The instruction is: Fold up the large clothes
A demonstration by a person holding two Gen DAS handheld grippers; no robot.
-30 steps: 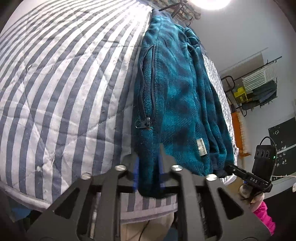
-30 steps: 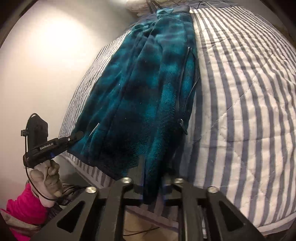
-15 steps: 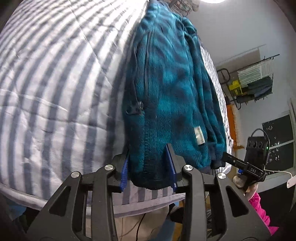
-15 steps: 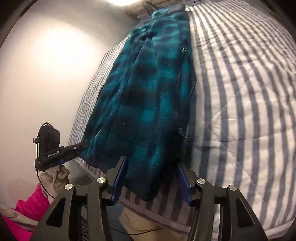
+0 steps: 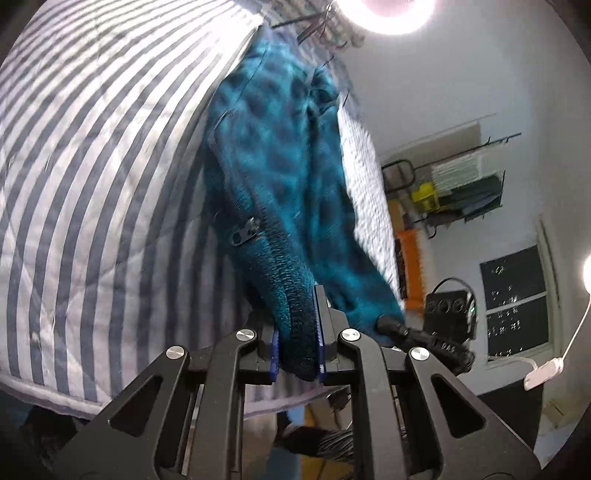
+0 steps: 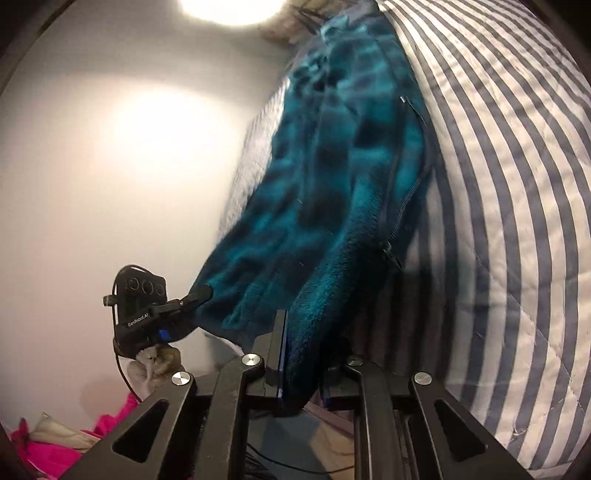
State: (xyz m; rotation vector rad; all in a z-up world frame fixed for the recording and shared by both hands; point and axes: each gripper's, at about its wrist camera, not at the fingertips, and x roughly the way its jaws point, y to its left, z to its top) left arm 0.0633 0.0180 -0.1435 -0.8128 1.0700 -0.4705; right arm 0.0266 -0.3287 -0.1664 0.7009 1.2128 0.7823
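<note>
Left gripper [image 5: 297, 345]: jaws have just been closing and now pinch the near hem corner of the teal fleece jacket [image 5: 284, 192], blue pads pressed on the cloth.
Jacket: lies lengthwise on the striped quilt [image 5: 92, 155], near end lifted off it; zipper pull [image 5: 245, 230] hangs at its left edge.
Right gripper [image 5: 384, 325]: at the jacket's other near corner, to the right, tips buried in the fleece.
Background: wall rack [image 5: 461, 184], ceiling lamp [image 5: 393, 13].
</note>
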